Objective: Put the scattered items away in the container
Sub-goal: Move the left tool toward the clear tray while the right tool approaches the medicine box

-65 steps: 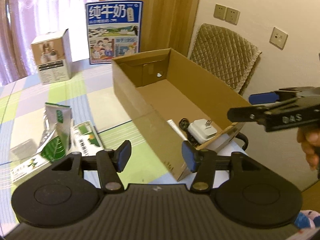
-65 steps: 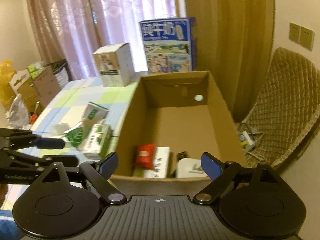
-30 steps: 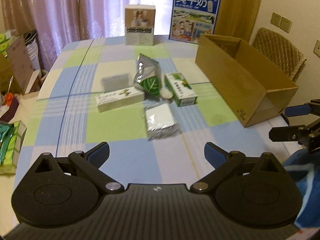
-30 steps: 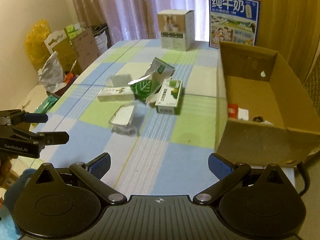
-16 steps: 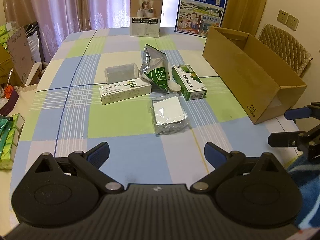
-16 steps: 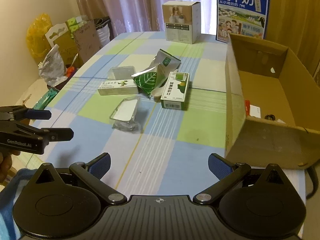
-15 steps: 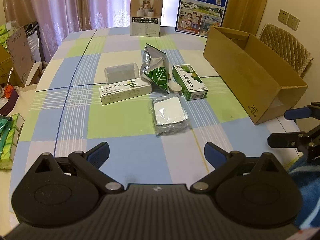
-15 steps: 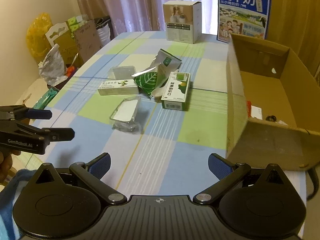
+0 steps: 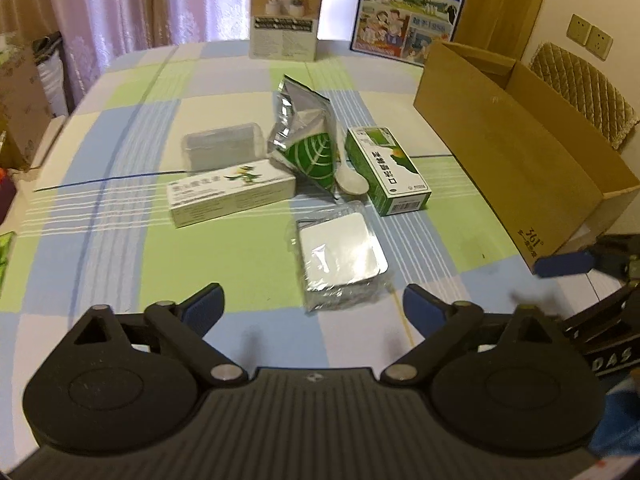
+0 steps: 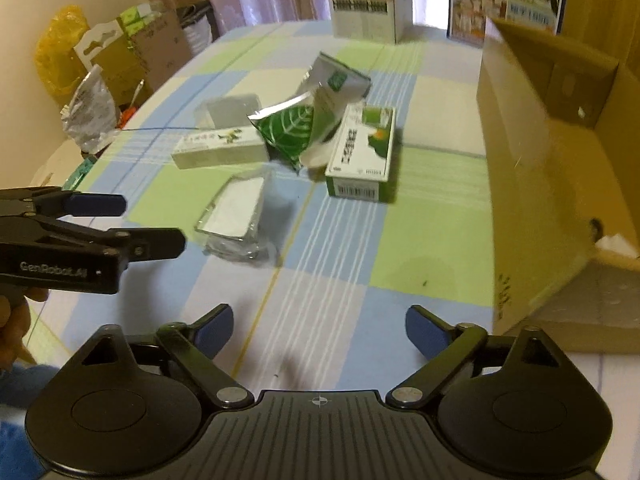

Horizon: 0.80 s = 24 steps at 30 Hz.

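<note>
A cardboard box (image 9: 516,152) lies open at the table's right side; it also shows in the right wrist view (image 10: 552,184). Scattered mid-table are a clear-wrapped white pack (image 9: 340,252), a green carton (image 9: 386,170), a long white box (image 9: 230,192), a silver-green foil pouch (image 9: 308,144), a white spoon (image 9: 350,178) and a clear plastic case (image 9: 222,146). My left gripper (image 9: 314,306) is open and empty, just short of the wrapped pack. My right gripper (image 10: 318,330) is open and empty above the table's near part, left of the box.
A white product box (image 9: 286,20) and a blue milk carton case (image 9: 412,10) stand at the table's far edge. A padded chair (image 9: 584,92) is behind the cardboard box. Bags and cartons (image 10: 104,64) sit on the floor to the left.
Both grippers have moved forward and lower toward the scattered items. The wrapped pack is now close in front of my left gripper. Nothing was grasped.
</note>
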Each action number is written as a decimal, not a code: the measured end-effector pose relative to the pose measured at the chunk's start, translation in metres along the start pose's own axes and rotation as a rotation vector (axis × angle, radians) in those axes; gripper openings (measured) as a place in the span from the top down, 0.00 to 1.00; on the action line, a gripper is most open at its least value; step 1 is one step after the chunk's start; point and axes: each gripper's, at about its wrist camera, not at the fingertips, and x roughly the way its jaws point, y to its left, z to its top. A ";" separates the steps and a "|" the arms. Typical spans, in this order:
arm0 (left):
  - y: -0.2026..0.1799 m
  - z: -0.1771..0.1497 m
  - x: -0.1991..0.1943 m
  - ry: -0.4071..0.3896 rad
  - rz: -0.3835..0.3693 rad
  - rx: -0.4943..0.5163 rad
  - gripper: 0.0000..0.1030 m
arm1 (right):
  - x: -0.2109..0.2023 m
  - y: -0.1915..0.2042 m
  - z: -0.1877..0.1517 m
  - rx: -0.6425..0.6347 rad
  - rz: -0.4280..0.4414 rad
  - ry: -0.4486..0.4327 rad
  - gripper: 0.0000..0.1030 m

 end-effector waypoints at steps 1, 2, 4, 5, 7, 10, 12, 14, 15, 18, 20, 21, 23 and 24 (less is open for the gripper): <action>-0.001 0.002 0.006 0.006 -0.005 0.002 0.12 | 0.005 -0.003 0.001 0.010 -0.001 0.007 0.17; -0.003 0.004 0.012 0.011 -0.010 0.008 0.13 | 0.008 -0.005 0.002 0.014 -0.003 0.011 0.19; -0.006 0.007 0.025 0.022 -0.016 0.021 0.14 | 0.015 -0.008 0.004 0.023 -0.012 0.017 0.21; -0.008 0.008 0.031 0.026 -0.020 0.026 0.15 | 0.018 -0.010 0.004 0.028 -0.015 0.019 0.22; -0.011 0.010 0.040 0.033 -0.027 0.035 0.15 | 0.023 -0.014 0.005 0.042 -0.021 0.022 0.22; -0.013 0.011 0.054 0.043 -0.026 0.043 0.17 | 0.028 -0.019 0.006 0.064 -0.023 0.024 0.22; -0.014 0.012 0.061 0.048 -0.029 0.042 0.16 | 0.031 -0.022 0.007 0.077 -0.025 0.024 0.22; -0.013 0.012 0.068 0.045 -0.041 0.031 0.16 | 0.033 -0.024 0.008 0.088 -0.026 0.026 0.22; -0.013 0.012 0.070 0.040 -0.045 0.023 0.17 | 0.035 -0.025 0.008 0.093 -0.025 0.028 0.22; -0.013 0.015 0.075 0.035 -0.054 0.020 0.26 | 0.037 -0.027 0.009 0.102 -0.027 0.029 0.22; -0.012 0.016 0.076 0.031 -0.057 0.018 0.31 | 0.039 -0.029 0.010 0.107 -0.028 0.028 0.22; -0.013 0.017 0.076 0.028 -0.051 0.025 0.34 | 0.040 -0.029 0.010 0.108 -0.028 0.027 0.22; -0.012 0.017 0.075 0.023 -0.040 0.041 0.40 | 0.040 -0.029 0.010 0.109 -0.029 0.024 0.22; -0.011 0.016 0.075 0.021 -0.032 0.045 0.42 | 0.040 -0.028 0.010 0.109 -0.028 0.022 0.22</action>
